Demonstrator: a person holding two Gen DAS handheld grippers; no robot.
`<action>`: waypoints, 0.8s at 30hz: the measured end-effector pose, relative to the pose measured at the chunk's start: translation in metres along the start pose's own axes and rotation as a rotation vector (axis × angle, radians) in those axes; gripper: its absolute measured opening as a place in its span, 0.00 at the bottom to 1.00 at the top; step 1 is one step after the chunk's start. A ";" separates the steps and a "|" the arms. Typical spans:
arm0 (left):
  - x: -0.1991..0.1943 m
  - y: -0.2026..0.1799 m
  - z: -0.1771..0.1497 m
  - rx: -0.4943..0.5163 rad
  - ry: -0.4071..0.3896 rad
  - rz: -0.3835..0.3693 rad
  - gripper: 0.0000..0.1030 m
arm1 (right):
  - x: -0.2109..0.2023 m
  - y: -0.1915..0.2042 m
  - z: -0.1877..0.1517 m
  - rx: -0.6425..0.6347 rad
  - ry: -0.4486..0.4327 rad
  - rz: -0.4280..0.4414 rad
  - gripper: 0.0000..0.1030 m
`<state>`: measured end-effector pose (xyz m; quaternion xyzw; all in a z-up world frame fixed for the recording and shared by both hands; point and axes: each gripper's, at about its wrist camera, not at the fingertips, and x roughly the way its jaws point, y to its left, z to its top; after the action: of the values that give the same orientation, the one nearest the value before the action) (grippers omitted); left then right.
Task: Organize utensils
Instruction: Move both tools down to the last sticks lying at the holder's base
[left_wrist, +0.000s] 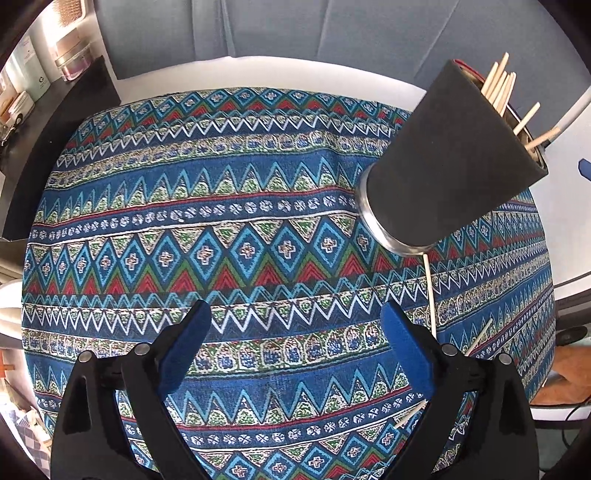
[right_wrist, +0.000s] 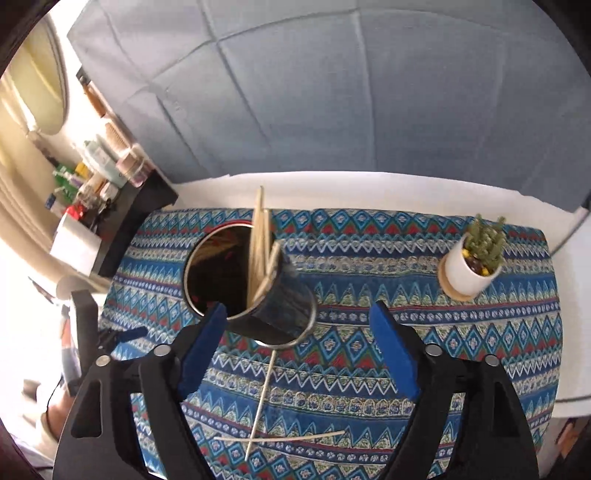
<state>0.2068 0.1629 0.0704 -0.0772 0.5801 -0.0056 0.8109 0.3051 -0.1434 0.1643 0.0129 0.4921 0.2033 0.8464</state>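
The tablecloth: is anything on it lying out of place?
Yes. Two chopsticks lie crossed on the tablecloth just in front of the dark cup, while the rest stand inside it. They look left over, with both hand-held grippers open and empty.

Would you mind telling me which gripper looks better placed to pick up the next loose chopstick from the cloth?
Probably the right gripper: it is open, and the crossed chopsticks lie between its fingers. The left gripper faces bare tablecloth.
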 end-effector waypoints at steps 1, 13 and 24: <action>0.004 -0.005 -0.001 0.013 0.010 0.000 0.88 | 0.000 -0.006 -0.009 0.014 -0.011 -0.020 0.82; 0.040 -0.060 -0.006 0.139 0.095 -0.010 0.88 | 0.062 -0.050 -0.131 0.229 0.216 -0.129 0.82; 0.072 -0.101 0.003 0.138 0.117 0.011 0.88 | 0.097 -0.044 -0.187 0.371 0.255 -0.151 0.82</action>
<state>0.2410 0.0564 0.0174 -0.0177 0.6251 -0.0457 0.7790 0.2043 -0.1822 -0.0218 0.1058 0.6234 0.0454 0.7734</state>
